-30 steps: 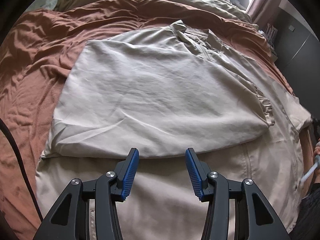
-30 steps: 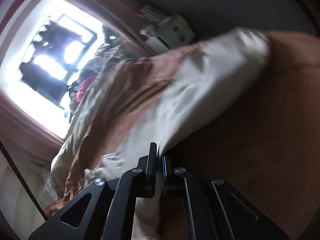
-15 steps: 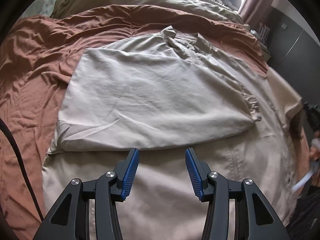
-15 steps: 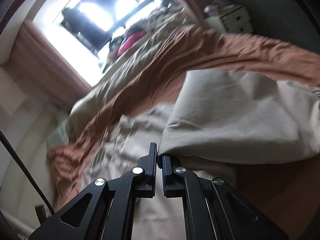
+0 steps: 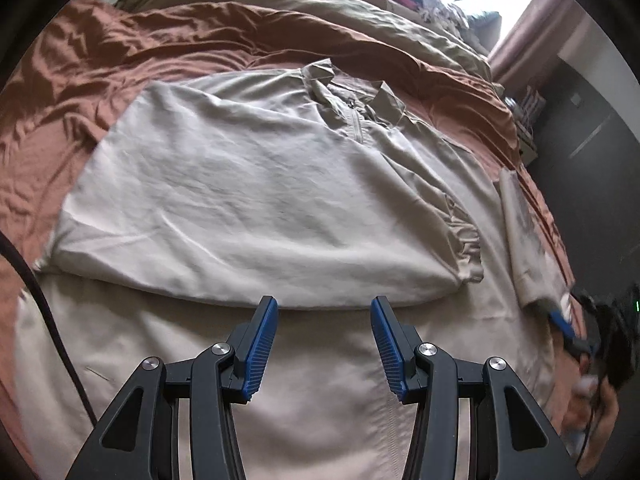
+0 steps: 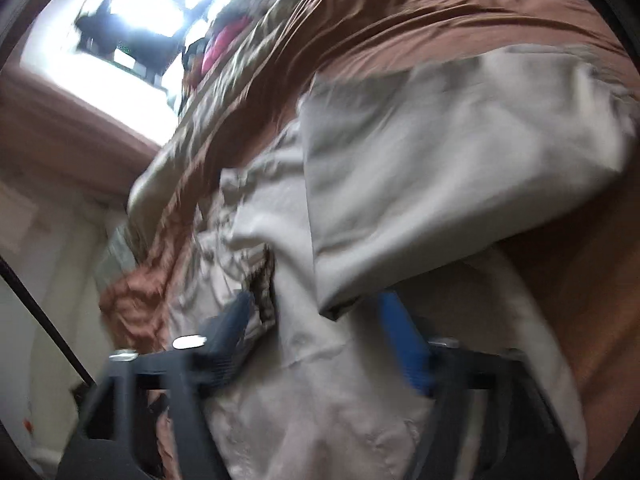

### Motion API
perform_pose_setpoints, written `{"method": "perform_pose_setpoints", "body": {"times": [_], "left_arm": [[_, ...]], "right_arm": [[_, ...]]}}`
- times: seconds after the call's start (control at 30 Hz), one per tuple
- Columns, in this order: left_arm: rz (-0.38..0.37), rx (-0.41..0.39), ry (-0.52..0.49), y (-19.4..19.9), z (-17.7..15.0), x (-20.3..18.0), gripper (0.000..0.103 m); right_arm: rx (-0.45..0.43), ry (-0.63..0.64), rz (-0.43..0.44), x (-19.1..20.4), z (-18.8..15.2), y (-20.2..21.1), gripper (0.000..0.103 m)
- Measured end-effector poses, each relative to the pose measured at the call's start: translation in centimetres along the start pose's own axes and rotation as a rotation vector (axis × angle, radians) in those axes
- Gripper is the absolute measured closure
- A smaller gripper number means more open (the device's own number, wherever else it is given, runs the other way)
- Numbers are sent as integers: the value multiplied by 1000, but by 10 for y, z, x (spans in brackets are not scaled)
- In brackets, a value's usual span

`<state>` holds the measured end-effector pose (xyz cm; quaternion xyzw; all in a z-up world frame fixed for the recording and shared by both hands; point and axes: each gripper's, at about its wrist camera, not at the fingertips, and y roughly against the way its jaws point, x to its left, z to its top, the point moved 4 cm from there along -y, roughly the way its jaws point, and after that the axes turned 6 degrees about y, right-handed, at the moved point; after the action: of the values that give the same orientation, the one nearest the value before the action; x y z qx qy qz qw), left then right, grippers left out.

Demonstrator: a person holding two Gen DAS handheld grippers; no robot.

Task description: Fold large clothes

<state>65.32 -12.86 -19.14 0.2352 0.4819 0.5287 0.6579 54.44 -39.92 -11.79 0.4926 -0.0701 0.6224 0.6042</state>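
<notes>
Fabric fills most of what we see: a large beige jacket (image 5: 248, 184) lies spread on the bed, over a rust-brown sheet (image 5: 80, 80) that covers the bed's left side and far end. One side of the jacket is folded across its middle, its gathered cuff (image 5: 466, 248) resting toward the bed's right edge. The collar and zip point to the far end, where an olive duvet (image 5: 360, 12) is bunched.

Our left gripper (image 5: 323, 344) hovers above the jacket's near hem, its blue-padded fingers (image 5: 262, 344) spread wide with nothing between them.

Our right gripper (image 5: 568, 330) shows at the bed's right edge in the left wrist view, beside the jacket's other sleeve (image 5: 524, 240), which runs along that edge. In its own blurred view, the right gripper (image 6: 320, 344) has its fingers (image 6: 404, 344) apart, with the sleeve's (image 6: 420, 184) end hanging just above the gap; whether any cloth touches a pad we cannot tell. A black cable (image 5: 44, 312) crosses the left side.
</notes>
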Motion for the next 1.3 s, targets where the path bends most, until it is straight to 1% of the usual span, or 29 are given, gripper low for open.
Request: {"method": "perform_pose_setpoints", "body": {"times": [0.07,0.1,0.17,0.23,0.33,0.4,0.43,0.47,0.5,0.53,0.6,0.7,0.8,0.87,0.93,0.97,1.0,1.03,1.1,1.13,1.2,1.27,1.3], "left_arm": [[4,-6,32,-7,-1,-1,52],[16,-10,49,-12,-1,0,52],[31,-17,70,-19,0,3,52],[47,-25,91,-26,1,10,52],[57,-25,106,-38,5,17,53],[45,-11,118,-45,7,21,53],[44,-6,124,-47,8,24,53],[41,-5,128,-46,7,26,53],[29,-8,130,-42,7,27,53],[17,-12,130,-39,6,28,53],[0,-28,123,-28,6,28,53],[-25,-43,134,-14,4,31,53],[-49,-46,134,-4,1,34,53],[-53,-45,132,1,0,36,52],[-27,-60,114,8,3,38,53],[-33,-66,111,11,4,38,52],[-54,-71,116,15,6,39,52],[-68,-71,122,17,6,41,52],[-80,-74,140,20,7,46,52],[-81,-76,147,22,8,48,52],[-95,-87,167,26,10,53,52],[-94,-103,178,32,13,57,52],[-100,-110,185,35,14,60,52]], "right_arm": [[-39,-68,7,-21,1,14,31],[-58,-103,-7,-31,-1,16,31],[-114,-183,-84,-63,1,28,31],[-139,-226,-141,-87,2,35,31],[-172,-294,-129,-115,11,32,31],[-218,-318,-117,-129,22,23,33],[-243,-311,-131,-132,27,19,48],[-247,-302,-157,-132,30,15,62],[-246,-299,-163,-128,27,6,86],[-263,-297,-147,-125,28,7,94],[-302,-271,-115,-109,29,14,99],[-367,-169,-64,-64,31,31,101],[-396,-74,-36,-19,25,39,101],[-397,-12,-6,11,18,40,101],[-386,58,28,47,12,38,101],[-381,88,48,56,6,40,101],[-377,110,58,61,1,43,101],[-369,148,66,77,-3,39,101],[-350,198,87,96,-17,31,101],[-336,206,108,99,-24,31,101],[-309,204,145,111,-28,20,101],[-277,220,171,126,-41,9,101],[-259,229,177,132,-42,1,101]]}}
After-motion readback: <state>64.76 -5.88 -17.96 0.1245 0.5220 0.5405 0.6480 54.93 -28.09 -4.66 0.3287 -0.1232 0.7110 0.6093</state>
